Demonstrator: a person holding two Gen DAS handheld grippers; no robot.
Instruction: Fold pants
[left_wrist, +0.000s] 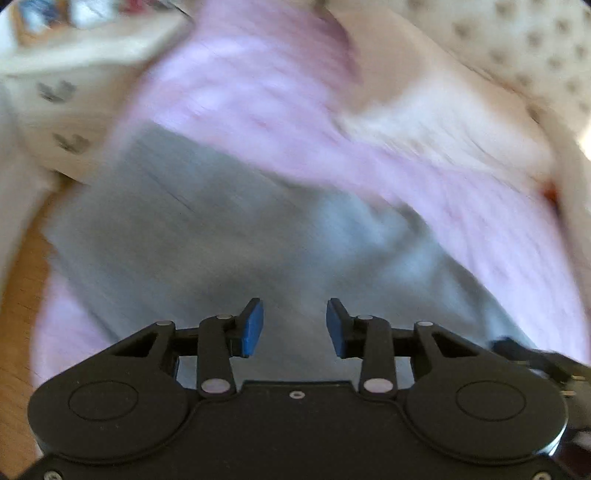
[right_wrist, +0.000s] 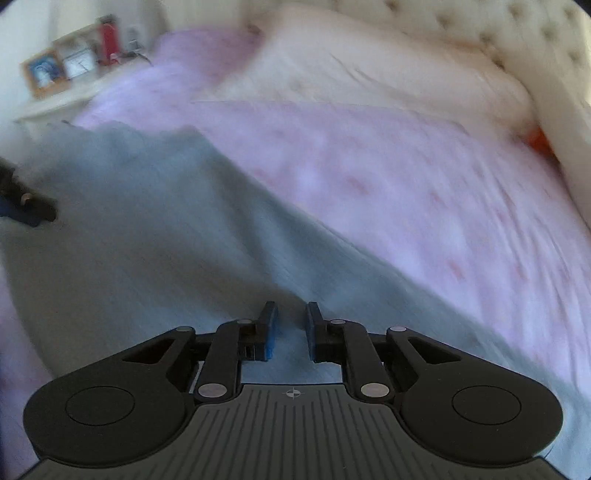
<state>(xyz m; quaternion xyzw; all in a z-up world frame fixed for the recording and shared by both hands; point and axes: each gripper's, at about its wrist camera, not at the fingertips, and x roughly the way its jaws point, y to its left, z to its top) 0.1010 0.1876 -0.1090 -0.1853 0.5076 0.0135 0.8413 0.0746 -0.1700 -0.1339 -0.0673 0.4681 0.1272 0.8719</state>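
Observation:
Grey pants (left_wrist: 207, 236) lie spread on a pink bedspread (left_wrist: 258, 92); both views are motion-blurred. My left gripper (left_wrist: 294, 325) hovers over the grey cloth with its blue pads well apart and nothing between them. My right gripper (right_wrist: 291, 330) is over the same pants (right_wrist: 155, 236), its pads a narrow gap apart, with grey cloth showing in the gap; I cannot tell whether it pinches the cloth. The left gripper shows at the left edge of the right wrist view (right_wrist: 26, 206), resting on the pants. The right gripper's edge shows at the lower right of the left wrist view (left_wrist: 532, 358).
A cream pillow (right_wrist: 369, 62) and a tufted headboard (right_wrist: 535, 40) lie beyond the bedspread (right_wrist: 406, 192). A bedside table (right_wrist: 66, 99) with picture frames and a red bottle (right_wrist: 109, 40) stands at the far left. Wooden floor (left_wrist: 18, 295) shows left of the bed.

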